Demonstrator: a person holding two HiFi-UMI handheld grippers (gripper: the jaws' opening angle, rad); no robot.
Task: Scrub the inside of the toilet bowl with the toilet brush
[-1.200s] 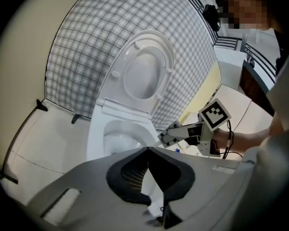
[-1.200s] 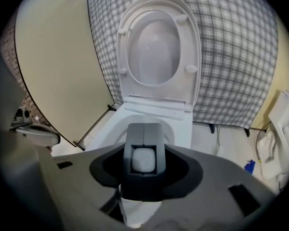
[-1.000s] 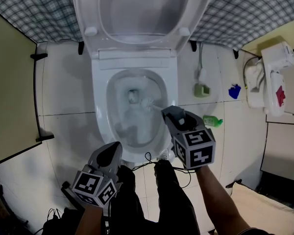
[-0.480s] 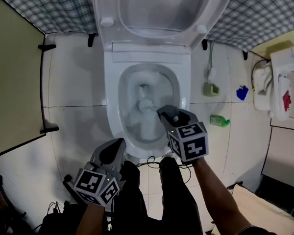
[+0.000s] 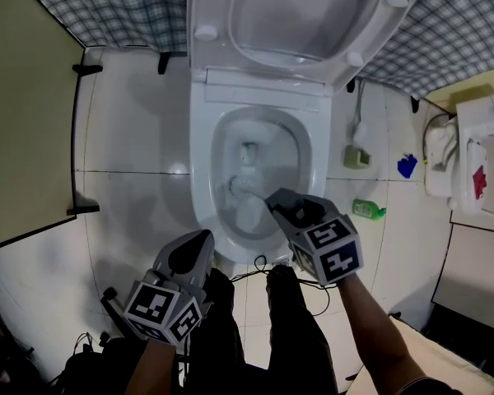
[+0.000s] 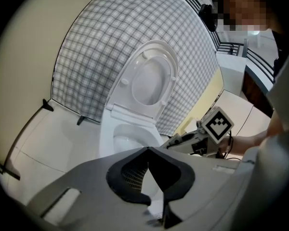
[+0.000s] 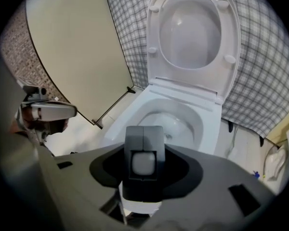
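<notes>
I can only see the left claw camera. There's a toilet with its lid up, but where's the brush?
Observer: The head view shows the white toilet brush, with its bristly head down inside the white ceramic toilet bowl.
Operator: Who's holding it?
Observer: The right claw. Its own view shows its jaws closed on the brush's white handle.
Operator: Is anything on the floor?
Observer: A green plastic bottle sits on the white floor tiles, to the right of the toilet.
</notes>
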